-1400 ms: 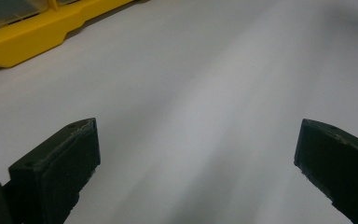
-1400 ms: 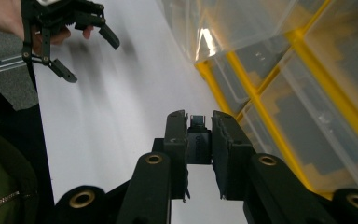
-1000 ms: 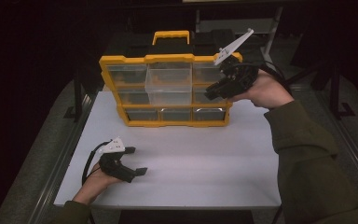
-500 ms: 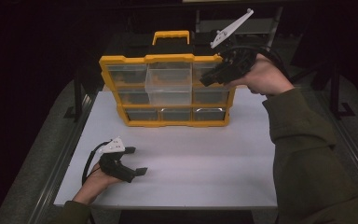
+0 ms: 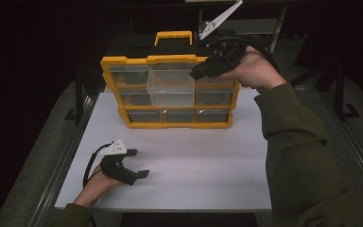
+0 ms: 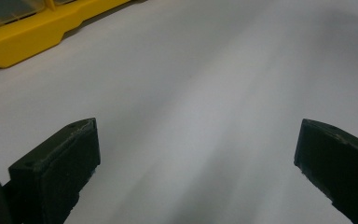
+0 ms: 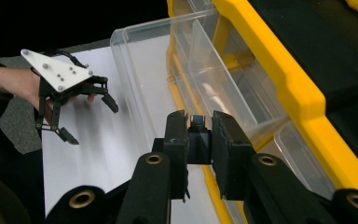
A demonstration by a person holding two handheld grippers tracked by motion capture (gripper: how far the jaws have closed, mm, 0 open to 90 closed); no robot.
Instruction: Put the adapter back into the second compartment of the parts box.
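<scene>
Black part [image 7: 198,135] in clamped right gripper [image 7: 199,140]

White table [image 5: 208,175], grey floor [image 5: 42,156], dark room.

1. Left tool [image 6: 196,177]: its two black jaws rise from the bottom edge, one at lower left, one at lower right, standing wide apart with nothing between them.
2. Bench [image 6: 205,93]: plain white surface spans the space between and beyond the jaws; a soft shadow lies low near the centre.
3. Yellow organizer [image 6: 32,30]: its base edge crosses the upper left corner, resting on the bench, well apart from the jaws.
4. Clear drawer fronts just show above that yellow edge; contents cannot be told.
</scene>
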